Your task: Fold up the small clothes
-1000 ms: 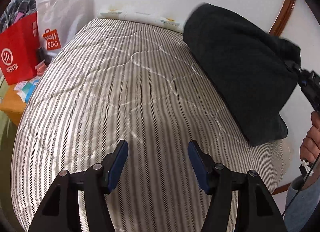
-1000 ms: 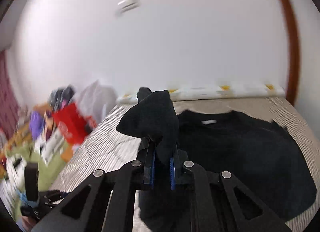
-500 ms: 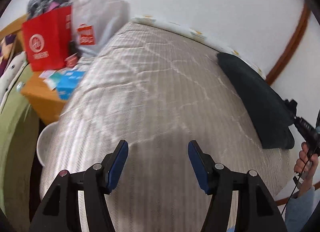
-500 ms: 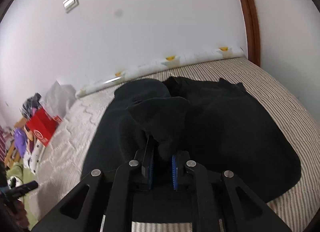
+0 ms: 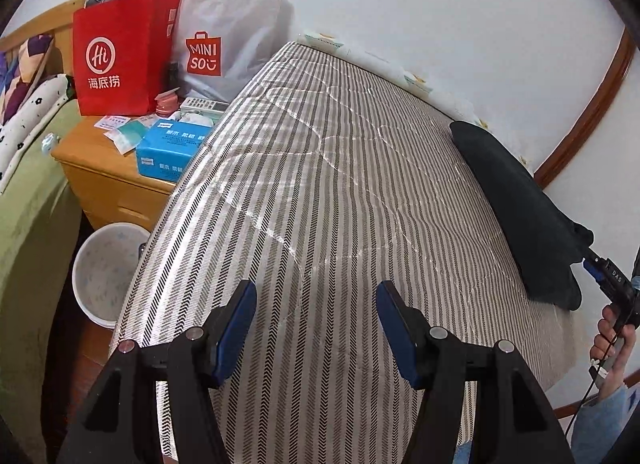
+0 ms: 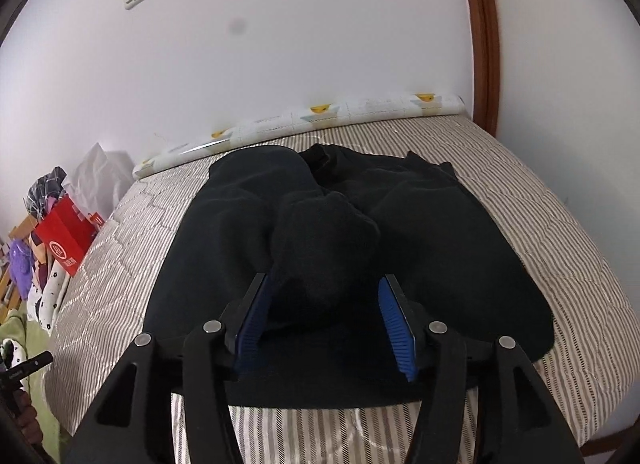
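Note:
A black garment (image 6: 420, 248) lies spread on the striped mattress (image 6: 568, 248), with a bunched fold (image 6: 324, 240) on its near middle. My right gripper (image 6: 324, 316) is open, its blue pads on either side of that fold, low over the cloth. In the left wrist view the garment (image 5: 520, 208) lies at the far right of the mattress (image 5: 340, 184), with the right gripper (image 5: 608, 276) at its edge. My left gripper (image 5: 316, 324) is open and empty over bare mattress near the front edge.
A wooden nightstand (image 5: 108, 180) left of the bed holds a red bag (image 5: 120, 52), a white Miniso bag (image 5: 228, 44) and a blue tissue pack (image 5: 168, 148). A white bin (image 5: 108, 268) stands on the floor. The wall runs behind the bed.
My right gripper has lowered the held fold onto the garment and opened, letting it go. My left gripper has swung left, away from the garment, still open.

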The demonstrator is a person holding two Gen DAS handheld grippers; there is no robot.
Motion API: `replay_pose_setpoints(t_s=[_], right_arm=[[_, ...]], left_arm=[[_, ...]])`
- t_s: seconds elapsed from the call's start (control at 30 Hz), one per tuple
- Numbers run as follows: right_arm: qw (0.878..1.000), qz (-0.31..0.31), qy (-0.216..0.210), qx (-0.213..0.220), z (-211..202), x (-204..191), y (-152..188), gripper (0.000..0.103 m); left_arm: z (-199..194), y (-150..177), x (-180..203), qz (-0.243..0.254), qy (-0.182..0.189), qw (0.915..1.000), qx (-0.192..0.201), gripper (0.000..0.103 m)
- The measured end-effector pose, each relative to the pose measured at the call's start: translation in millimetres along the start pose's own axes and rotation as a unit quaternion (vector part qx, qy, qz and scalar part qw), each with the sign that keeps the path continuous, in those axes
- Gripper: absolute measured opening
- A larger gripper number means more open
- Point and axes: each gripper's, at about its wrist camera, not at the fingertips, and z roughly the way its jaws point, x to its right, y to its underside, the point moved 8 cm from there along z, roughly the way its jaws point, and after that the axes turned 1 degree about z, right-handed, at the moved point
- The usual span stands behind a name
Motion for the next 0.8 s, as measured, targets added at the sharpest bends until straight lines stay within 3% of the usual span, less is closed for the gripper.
replay_pose_setpoints(t_s=[0.1,0.37,0.6,0.8], right_arm=[[1.000,0.005,0.003,-0.004,-1.9,5.0,4.0,0.063],[1.000,0.003,-0.004,-0.018,-1.1,3.7,12.9,0.067],[0.999,0.020,-0.024,-0.027,-3.5,7.7,10.7,0.073],[0.995,0.055,-0.078,-0.008,1.3,8.9,-3.5,0.073]], left_arm=[[1.3,1.0,-0.3,0.000,0.000,1.0000,-0.001,0.060],[8.1,-0.4,16.7,0.015,0.015,0.9998,-0.005,0.060],[32.2,-1.7,98.9,0.073,0.061,0.9952,-0.023,0.063],[55.3,10.3,185.5,0.147,0.094,0.9835,-0.048,0.067]])
